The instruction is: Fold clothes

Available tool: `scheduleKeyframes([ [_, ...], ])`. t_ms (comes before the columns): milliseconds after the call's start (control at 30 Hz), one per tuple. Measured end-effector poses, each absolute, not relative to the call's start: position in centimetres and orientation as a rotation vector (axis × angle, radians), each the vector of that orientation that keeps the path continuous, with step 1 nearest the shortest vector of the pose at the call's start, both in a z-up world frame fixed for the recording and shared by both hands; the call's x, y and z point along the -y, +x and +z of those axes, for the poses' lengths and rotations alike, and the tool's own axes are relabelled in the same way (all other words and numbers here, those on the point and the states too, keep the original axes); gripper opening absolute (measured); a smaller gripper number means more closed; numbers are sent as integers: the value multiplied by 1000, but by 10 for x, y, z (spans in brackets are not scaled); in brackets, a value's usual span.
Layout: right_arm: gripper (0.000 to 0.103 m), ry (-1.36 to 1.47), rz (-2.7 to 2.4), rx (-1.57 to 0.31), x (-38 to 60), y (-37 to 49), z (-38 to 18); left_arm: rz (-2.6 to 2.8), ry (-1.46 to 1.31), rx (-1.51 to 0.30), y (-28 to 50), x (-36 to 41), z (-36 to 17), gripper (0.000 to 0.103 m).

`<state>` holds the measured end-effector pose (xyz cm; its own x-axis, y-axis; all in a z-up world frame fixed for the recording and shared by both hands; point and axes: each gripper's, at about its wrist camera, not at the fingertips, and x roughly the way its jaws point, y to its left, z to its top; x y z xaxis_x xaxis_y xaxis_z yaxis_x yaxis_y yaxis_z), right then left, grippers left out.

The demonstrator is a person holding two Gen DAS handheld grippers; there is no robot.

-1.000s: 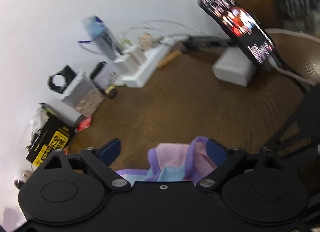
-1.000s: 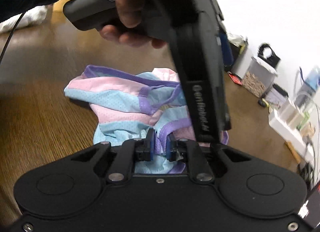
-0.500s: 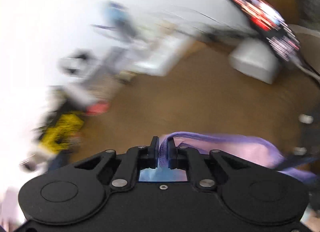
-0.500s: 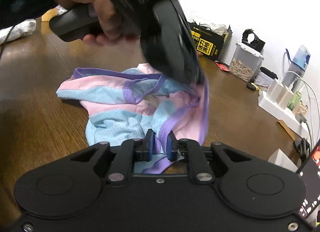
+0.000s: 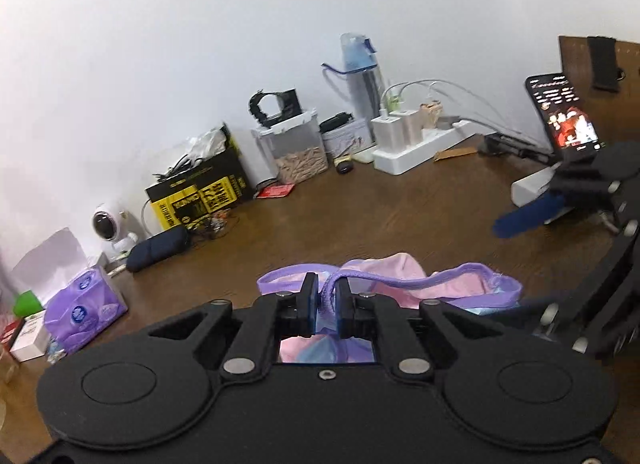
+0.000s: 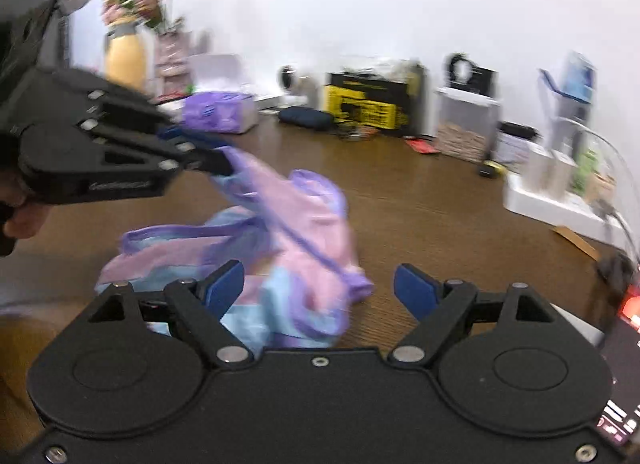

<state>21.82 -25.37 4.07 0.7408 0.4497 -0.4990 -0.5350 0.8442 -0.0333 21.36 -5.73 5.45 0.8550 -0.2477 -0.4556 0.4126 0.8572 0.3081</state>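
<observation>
My left gripper (image 5: 323, 306) is clamped on the purple trim of the pink-and-blue garment (image 6: 280, 260), lifting one edge while the rest lies bunched on the wooden table (image 5: 400, 215). My right gripper (image 6: 320, 288) hangs over the garment, jaws wide apart.

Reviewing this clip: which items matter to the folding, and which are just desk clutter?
Job: pastel garment; left gripper, shut on its purple hem; right gripper, open.

Clutter: tissue pack, yellow box, water bottle, power strip, phone.
</observation>
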Motion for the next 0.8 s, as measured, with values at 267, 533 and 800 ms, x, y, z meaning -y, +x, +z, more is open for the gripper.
scheduleKeyframes([
  [267,44,-103,514,-587,268,246,35,-354,384,-371,198,52,59,9],
  [533,45,-81,490,-602,283,251,30,-440,488,-381,189,60,45,12],
  [800,10,-120,534,-670,277,263,21,-522,664,-326,186,80,26,71],
])
